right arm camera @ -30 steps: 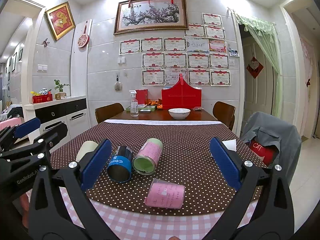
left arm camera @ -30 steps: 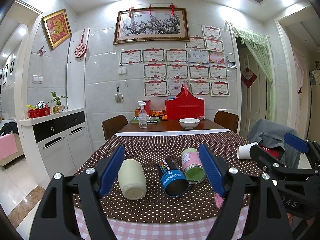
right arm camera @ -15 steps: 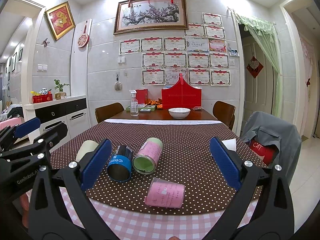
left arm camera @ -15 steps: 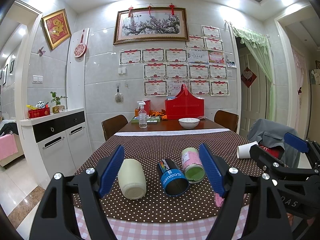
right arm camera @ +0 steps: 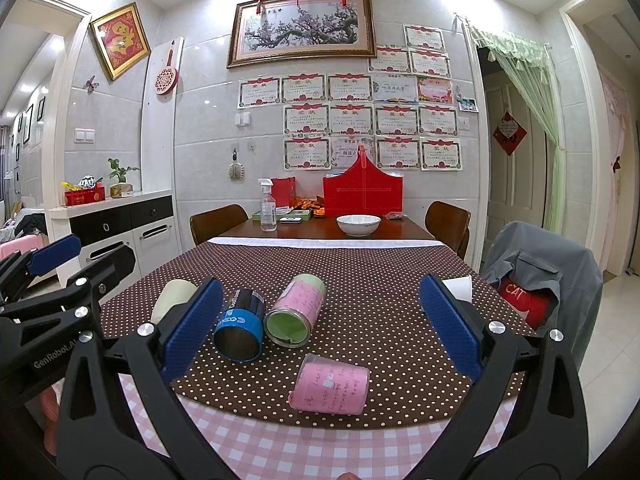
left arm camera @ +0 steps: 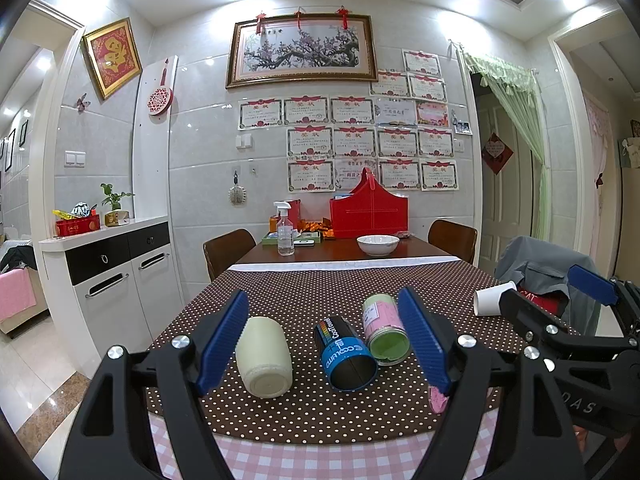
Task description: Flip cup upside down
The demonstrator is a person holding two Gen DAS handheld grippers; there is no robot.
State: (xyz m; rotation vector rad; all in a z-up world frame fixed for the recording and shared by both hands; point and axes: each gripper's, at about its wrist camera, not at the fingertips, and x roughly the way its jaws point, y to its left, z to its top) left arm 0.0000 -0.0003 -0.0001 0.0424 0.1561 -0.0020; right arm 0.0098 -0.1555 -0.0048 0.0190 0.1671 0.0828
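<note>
Several cups lie on their sides on the dotted brown tablecloth (left arm camera: 304,292). A cream cup (left arm camera: 264,356), a blue-black cup (left arm camera: 346,354) and a pink cup with a green inside (left arm camera: 386,330) lie between the fingers of my open, empty left gripper (left arm camera: 324,344), which hangs above the near table edge. In the right wrist view a pink paper cup (right arm camera: 330,384) lies nearest, between the fingers of my open, empty right gripper (right arm camera: 320,330). The blue-black cup (right arm camera: 240,330), the pink-green cup (right arm camera: 296,310) and the cream cup (right arm camera: 172,300) lie behind. A white paper cup (left arm camera: 490,300) lies at the right.
A white bowl (right arm camera: 358,224), a spray bottle (right arm camera: 267,206) and a red box (right arm camera: 362,196) stand at the table's far end. A chair draped with a grey jacket (right arm camera: 540,272) is at the right. A white cabinet (left arm camera: 108,276) is at the left.
</note>
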